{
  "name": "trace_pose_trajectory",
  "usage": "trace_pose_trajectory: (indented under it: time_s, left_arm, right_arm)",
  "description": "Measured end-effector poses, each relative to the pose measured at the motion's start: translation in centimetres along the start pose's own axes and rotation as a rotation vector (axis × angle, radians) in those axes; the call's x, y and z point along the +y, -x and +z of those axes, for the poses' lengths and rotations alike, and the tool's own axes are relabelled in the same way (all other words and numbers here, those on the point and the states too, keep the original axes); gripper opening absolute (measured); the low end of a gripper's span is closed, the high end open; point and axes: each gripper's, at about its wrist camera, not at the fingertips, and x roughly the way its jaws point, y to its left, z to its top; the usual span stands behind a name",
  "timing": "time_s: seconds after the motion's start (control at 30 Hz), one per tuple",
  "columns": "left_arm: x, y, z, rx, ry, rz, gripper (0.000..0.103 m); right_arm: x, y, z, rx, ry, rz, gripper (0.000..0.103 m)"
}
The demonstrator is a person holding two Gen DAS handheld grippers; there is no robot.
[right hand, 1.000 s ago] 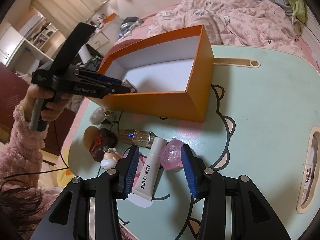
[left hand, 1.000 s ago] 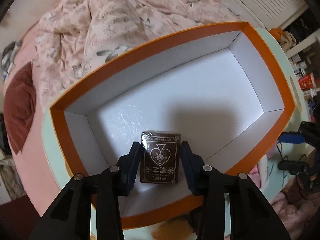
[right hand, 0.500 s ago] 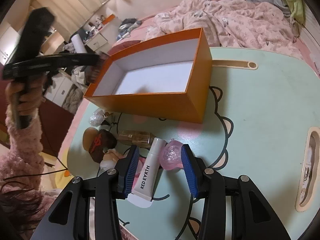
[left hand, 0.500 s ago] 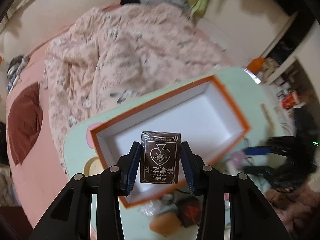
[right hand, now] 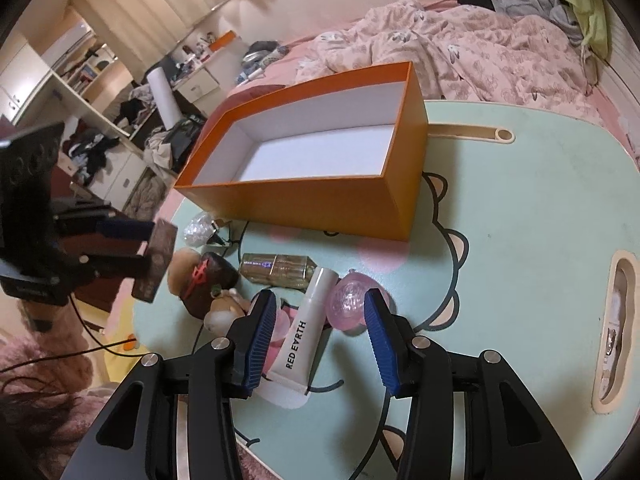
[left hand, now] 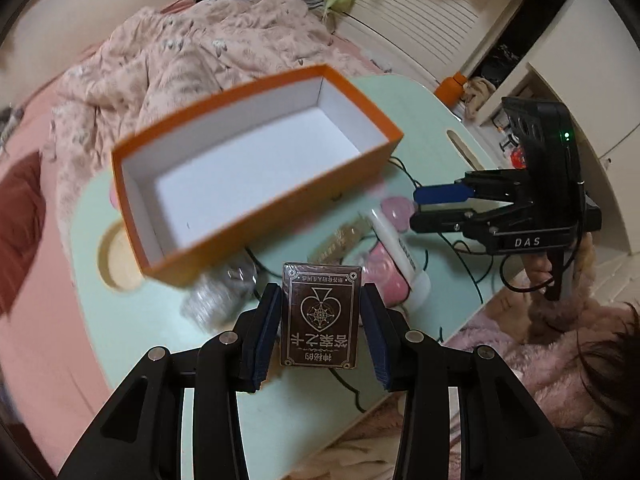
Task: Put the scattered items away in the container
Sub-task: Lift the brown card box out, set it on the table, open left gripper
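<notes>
Left gripper (left hand: 320, 320), jaws clamped on a brown card pack (left hand: 320, 316), held above the mint counter (left hand: 140, 320) at 6 o'clock of the empty orange box (left hand: 256, 168). Right gripper (right hand: 320, 320), jaws opening (gripping nothing), straddles a white tube (right hand: 304, 332) beside a pink ball (right hand: 350, 304).

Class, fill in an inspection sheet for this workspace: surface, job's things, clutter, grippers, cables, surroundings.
Surface: mint-green cartoon table.
Job's things: orange box empty; card pack held off the table; white tube, pink ball, clear bottle lying out.
Clutter: plush toys.
Grippers: left gripper shut on card pack; right gripper opening over the tube, pads clear.
Cables: black cable across table.
Surroundings: bed with pink quilt.
</notes>
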Motion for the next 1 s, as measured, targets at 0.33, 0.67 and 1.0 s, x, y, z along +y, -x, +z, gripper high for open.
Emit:
trace_pose_trajectory:
  time_s: [0.33, 0.67, 1.0]
  left_arm:
    - [-3.3, -3.2, -4.3, 0.019, -0.024, -0.050, 0.042]
    - [-4.6, -5.1, -5.6, -0.024, -0.044, 0.075, 0.042]
    - [-1.4, -1.4, -5.0, -0.074, 0.074, -0.081, 0.043]
  right_arm:
    - [0.0, 1.6, -1.4, -0.072, 0.015, -0.052, 0.045]
    - [0.1, 3.2, -3.0, -0.120, 0.012, -0.030, 0.050]
    - [0.0, 2.3, -3.5, -0.097, 0.013, -0.027, 0.051]
